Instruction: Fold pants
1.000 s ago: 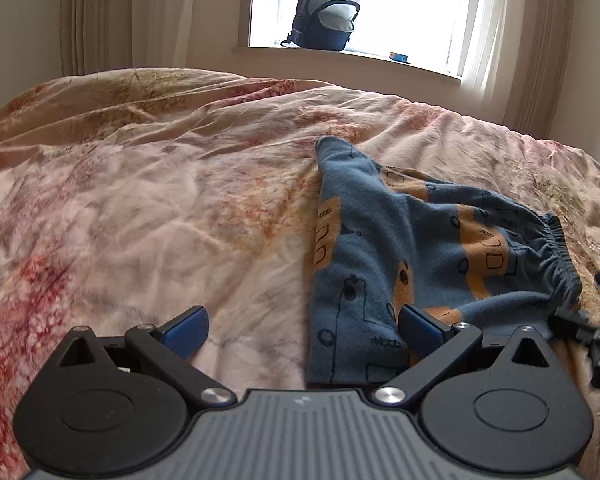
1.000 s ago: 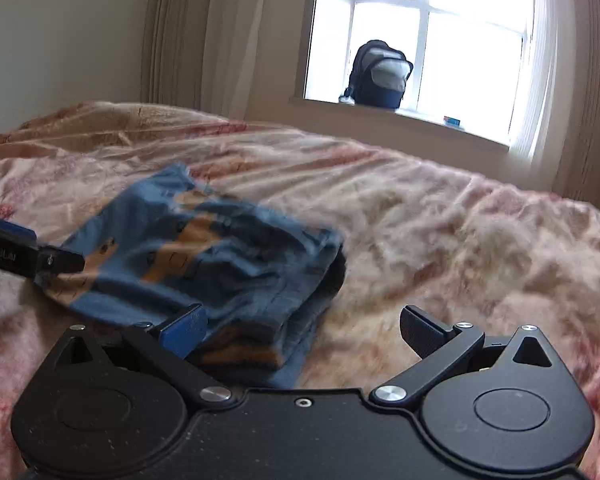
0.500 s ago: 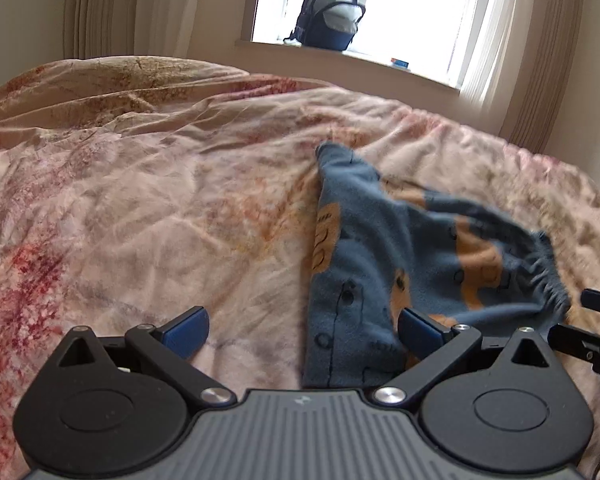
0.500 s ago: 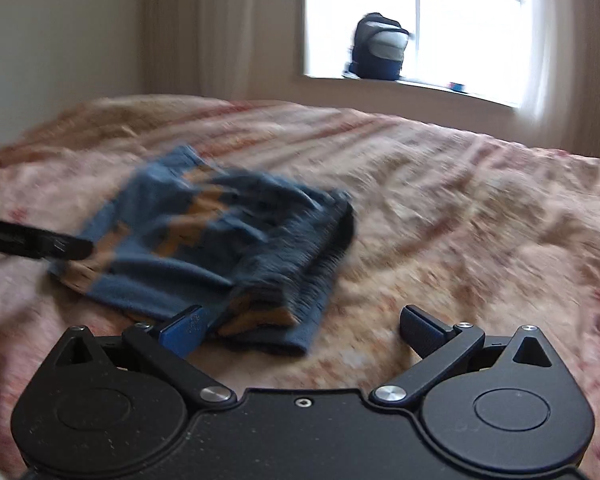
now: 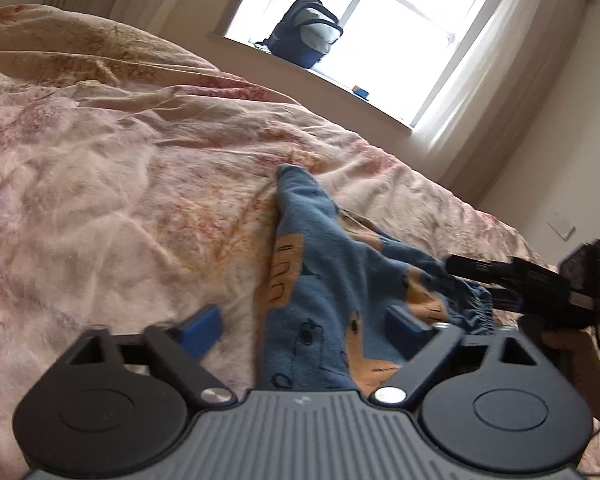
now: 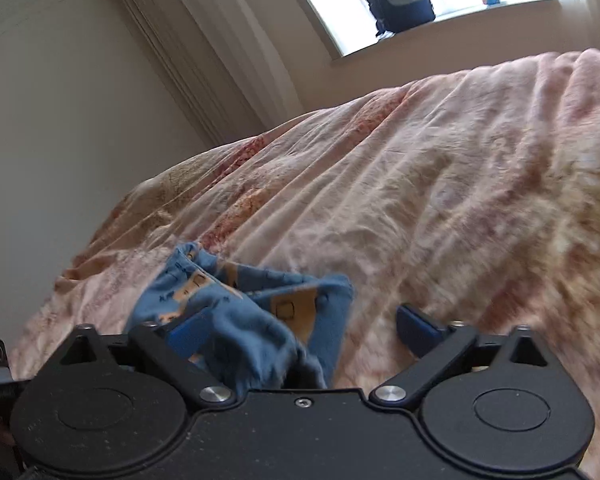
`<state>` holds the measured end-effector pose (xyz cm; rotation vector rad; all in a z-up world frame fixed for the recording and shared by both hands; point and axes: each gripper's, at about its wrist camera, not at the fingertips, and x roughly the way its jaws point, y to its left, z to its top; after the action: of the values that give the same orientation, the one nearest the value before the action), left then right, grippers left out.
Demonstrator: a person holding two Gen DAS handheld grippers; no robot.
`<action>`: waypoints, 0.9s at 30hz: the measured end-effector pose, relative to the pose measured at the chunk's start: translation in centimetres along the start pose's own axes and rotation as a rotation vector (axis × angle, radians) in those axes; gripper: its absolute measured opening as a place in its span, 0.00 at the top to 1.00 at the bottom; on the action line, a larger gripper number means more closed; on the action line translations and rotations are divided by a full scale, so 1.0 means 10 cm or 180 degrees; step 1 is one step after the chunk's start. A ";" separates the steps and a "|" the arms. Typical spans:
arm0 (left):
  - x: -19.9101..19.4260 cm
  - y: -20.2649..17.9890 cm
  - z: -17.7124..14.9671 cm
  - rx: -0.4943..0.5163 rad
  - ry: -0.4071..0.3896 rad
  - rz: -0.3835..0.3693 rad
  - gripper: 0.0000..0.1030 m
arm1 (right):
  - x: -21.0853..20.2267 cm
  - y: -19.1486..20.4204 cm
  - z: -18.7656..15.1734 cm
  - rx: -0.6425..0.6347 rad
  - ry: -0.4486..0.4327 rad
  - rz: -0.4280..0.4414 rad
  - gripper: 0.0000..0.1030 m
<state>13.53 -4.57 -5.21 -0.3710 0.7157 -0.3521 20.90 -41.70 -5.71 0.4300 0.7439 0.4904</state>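
Left wrist view: backpack (image 5: 306, 32) on windowsill (image 5: 340, 84) beyond pants (image 5: 328, 292).

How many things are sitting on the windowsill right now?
2: a dark blue backpack at the sill's left part, and a small blue object further right along the sill. Anything behind the backpack would be hidden.

No readable text, brand, number or sign stood out in either view. The blue pants (image 5: 324, 304), lying between and ahead of the left gripper's fingers (image 5: 204, 328), carried orange patches with dark drawn outlines, but these were pictures rather than letters. A small pale mark on the gripper body behind the fingers was too tiny to read.
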 end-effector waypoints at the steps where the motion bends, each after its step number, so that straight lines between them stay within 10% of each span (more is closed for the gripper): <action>1: 0.01 -0.02 0.00 0.0024 0.0017 0.0005 0.23 | 0.04 0.00 0.00 0.0028 0.0042 0.0028 0.31; 8: 0.02 -0.08 0.05 0.0012 0.0162 0.0158 0.80 | -0.01 0.08 -0.06 -0.0005 0.0016 -0.0189 0.83; 27: 0.23 -0.47 0.74 0.0453 -0.0286 0.0387 0.85 | 0.00 0.66 0.78 -0.0940 -0.0518 -0.0470 0.90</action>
<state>19.30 -8.17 0.73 -0.2060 0.6182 -0.2678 24.76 -37.93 2.96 0.1357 0.5311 0.4129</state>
